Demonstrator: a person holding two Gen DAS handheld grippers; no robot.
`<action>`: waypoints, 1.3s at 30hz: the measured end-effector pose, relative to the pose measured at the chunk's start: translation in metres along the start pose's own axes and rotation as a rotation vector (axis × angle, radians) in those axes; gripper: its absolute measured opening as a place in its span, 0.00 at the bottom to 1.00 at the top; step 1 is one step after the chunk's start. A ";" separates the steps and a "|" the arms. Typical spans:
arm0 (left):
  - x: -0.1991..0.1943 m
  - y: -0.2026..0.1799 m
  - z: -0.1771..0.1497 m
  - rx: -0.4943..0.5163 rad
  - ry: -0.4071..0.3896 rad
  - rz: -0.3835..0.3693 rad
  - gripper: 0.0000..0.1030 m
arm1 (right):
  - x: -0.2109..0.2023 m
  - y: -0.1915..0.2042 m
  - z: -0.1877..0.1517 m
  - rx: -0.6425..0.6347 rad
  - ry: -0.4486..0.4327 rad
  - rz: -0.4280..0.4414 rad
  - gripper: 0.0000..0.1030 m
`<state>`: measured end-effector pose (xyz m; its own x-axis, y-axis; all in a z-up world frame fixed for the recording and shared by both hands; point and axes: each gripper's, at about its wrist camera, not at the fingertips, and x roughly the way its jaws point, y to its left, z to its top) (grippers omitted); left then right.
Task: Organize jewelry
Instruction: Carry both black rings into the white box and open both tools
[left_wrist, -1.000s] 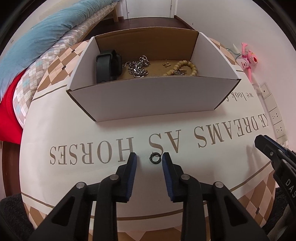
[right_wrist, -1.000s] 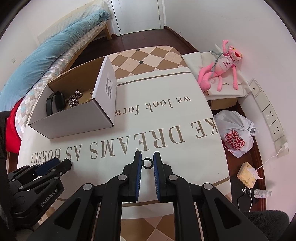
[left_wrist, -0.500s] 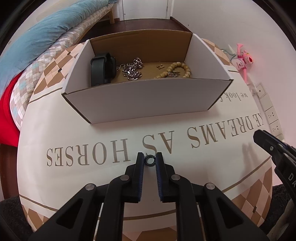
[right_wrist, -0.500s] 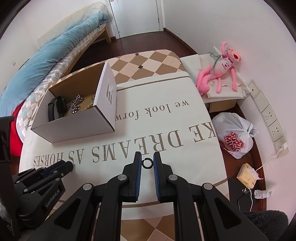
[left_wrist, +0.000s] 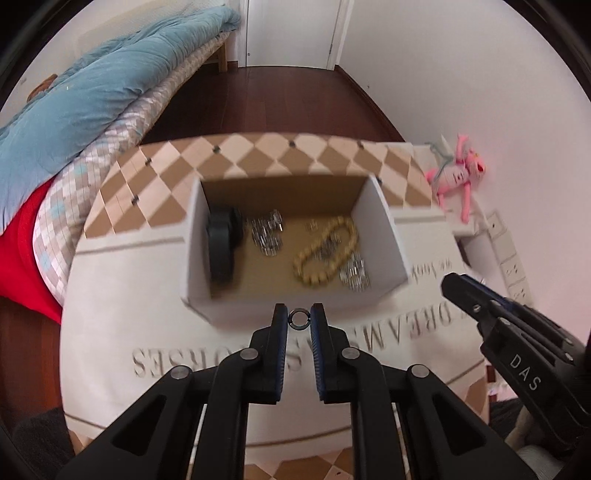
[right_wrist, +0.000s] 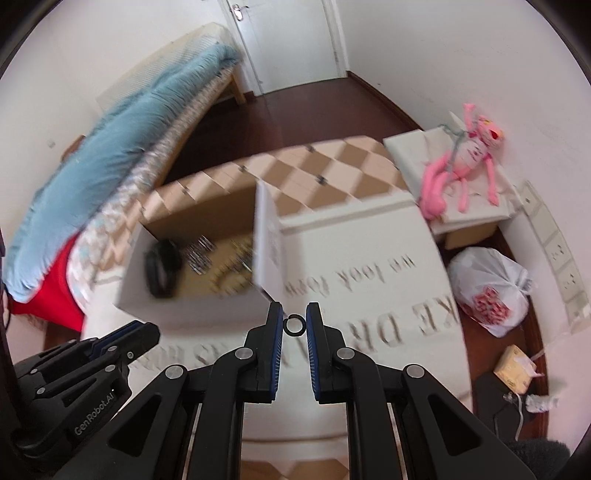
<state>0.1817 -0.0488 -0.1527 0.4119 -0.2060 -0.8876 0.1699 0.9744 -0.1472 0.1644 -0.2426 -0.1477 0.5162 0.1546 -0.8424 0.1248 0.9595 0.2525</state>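
Left wrist view. Left claw (left_wrist: 299, 320) pinching a small dark ring (left_wrist: 298, 319) by its outer edge, one pad each side, ring face-on to camera. Ring held in air just short of the box (left_wrist: 386, 221) near wall. Inside box: black strap (left_wrist: 221, 243) at left, silver chain (left_wrist: 267, 236) beside it, bead bracelet (left_wrist: 325, 251) toward right, more silver links (left_wrist: 355, 275) at near-right corner. Box on the counter (left_wrist: 118, 302), printed cloth under it. Right claw (left_wrist: 458, 290) visible to right of box, tips near each other. Scene blurred.

Right wrist view. Right claw (right_wrist: 294, 325) also pinching a ring (right_wrist: 294, 325), thin dark band, gripped edge to edge. Held off the box's right corner, box (right_wrist: 269, 236) up and left of it. Left claw (right_wrist: 146, 332) low, left of box front. Box contents smeared by blur; only strap (right_wrist: 162, 269) clear.

Handling, judged: rings light, rigid, smooth metal, likely slippery; tiny contact patch, so prone to twist or pop out under a loose or uneven squeeze. Best hold across the diameter, centred on pads, as now. Probably next: carry over box wall, release low to avoid bounce.
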 end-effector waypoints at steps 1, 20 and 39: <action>0.000 0.006 0.012 -0.018 0.008 -0.020 0.09 | 0.002 0.005 0.011 0.002 0.001 0.024 0.13; 0.017 0.058 0.108 -0.124 0.100 0.033 0.72 | 0.075 0.026 0.090 0.016 0.238 0.124 0.38; 0.016 0.058 0.037 -0.052 0.089 0.245 1.00 | 0.049 0.032 0.052 -0.197 0.204 -0.233 0.98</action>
<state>0.2312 0.0010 -0.1591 0.3544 0.0434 -0.9341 0.0276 0.9980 0.0568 0.2376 -0.2166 -0.1559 0.3114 -0.0490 -0.9490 0.0436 0.9984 -0.0372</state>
